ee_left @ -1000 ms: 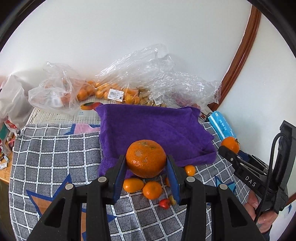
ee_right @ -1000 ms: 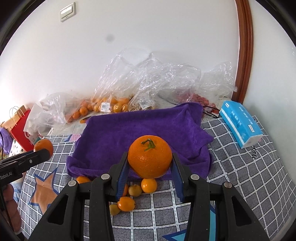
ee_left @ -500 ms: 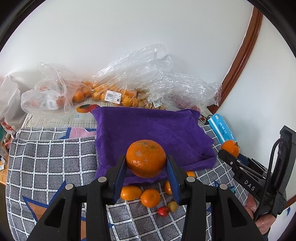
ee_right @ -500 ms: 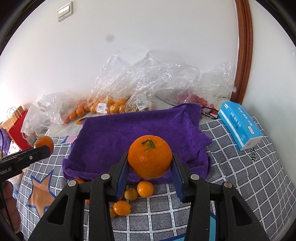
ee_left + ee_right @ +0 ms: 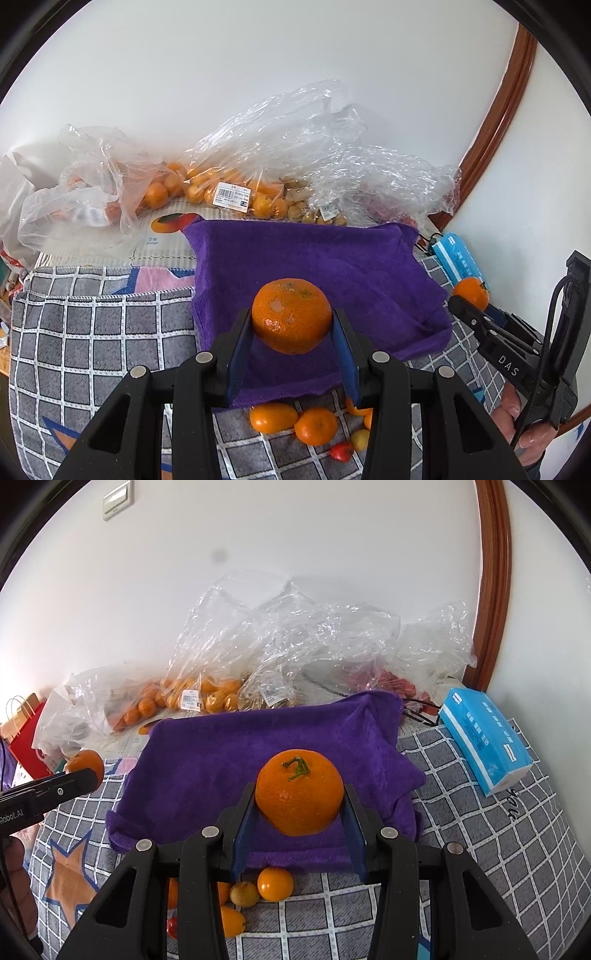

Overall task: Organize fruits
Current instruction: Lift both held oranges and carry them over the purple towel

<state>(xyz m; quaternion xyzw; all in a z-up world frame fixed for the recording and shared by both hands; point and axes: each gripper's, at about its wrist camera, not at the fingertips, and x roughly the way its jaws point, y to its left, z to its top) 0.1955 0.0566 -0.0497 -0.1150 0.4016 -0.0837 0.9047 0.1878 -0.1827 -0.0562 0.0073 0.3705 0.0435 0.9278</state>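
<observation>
"DAS" stands in white letters on the black body of the right gripper [image 5: 476,306], seen from the left wrist. "Robot.AI" stands on the left gripper [image 5: 83,773], seen from the right wrist. The price labels [image 5: 232,196] on the plastic bags [image 5: 280,155] carry barcodes and print too small to read.

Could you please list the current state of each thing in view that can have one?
Left tool: shut on an orange.
Left orange: held above the purple towel.
Right tool: shut on an orange.
Right orange: held, stem up.
Small fruits: loose on the checked cloth.
Plastic bags: crumpled, fruit inside.
Tissue pack: lying flat.
</observation>
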